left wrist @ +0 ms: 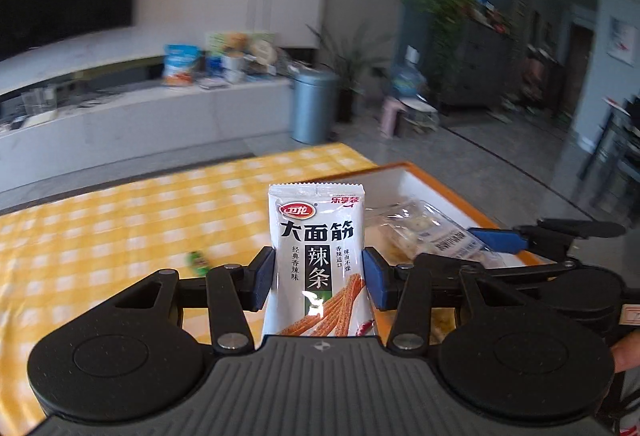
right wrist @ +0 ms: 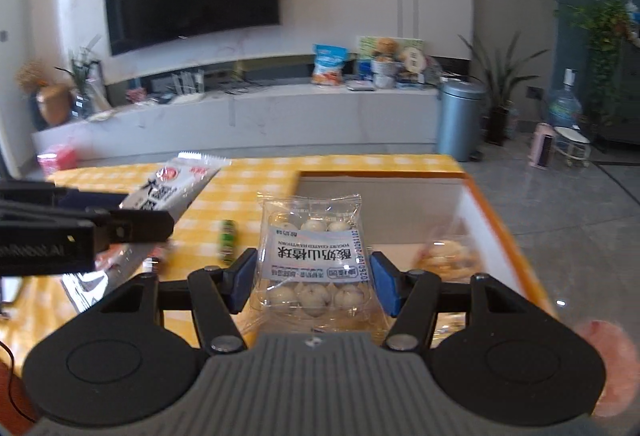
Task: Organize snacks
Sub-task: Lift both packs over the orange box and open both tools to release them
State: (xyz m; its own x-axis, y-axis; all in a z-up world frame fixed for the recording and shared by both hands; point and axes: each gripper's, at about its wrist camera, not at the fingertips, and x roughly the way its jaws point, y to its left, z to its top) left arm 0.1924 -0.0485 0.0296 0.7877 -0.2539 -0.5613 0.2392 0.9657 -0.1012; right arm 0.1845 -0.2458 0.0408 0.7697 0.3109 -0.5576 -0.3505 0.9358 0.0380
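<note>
My left gripper [left wrist: 318,278] is shut on a white spicy-strip snack packet [left wrist: 316,256], held upright above the yellow checked tablecloth. The packet also shows in the right wrist view [right wrist: 172,187], with the left gripper [right wrist: 80,232] at the left. My right gripper [right wrist: 312,282] is shut on a clear pack of yogurt hawthorn balls [right wrist: 312,256], held at the near left edge of the orange-rimmed white box [right wrist: 480,195]. That pack shows in the left wrist view [left wrist: 420,232] over the box [left wrist: 432,175]. A small green candy [right wrist: 228,240] lies on the cloth.
The box holds another clear snack pack [right wrist: 448,256] at its right. The green candy also shows in the left wrist view [left wrist: 199,260]. The table's far edge [right wrist: 280,157] faces a TV bench and a grey bin [right wrist: 460,119] on the floor.
</note>
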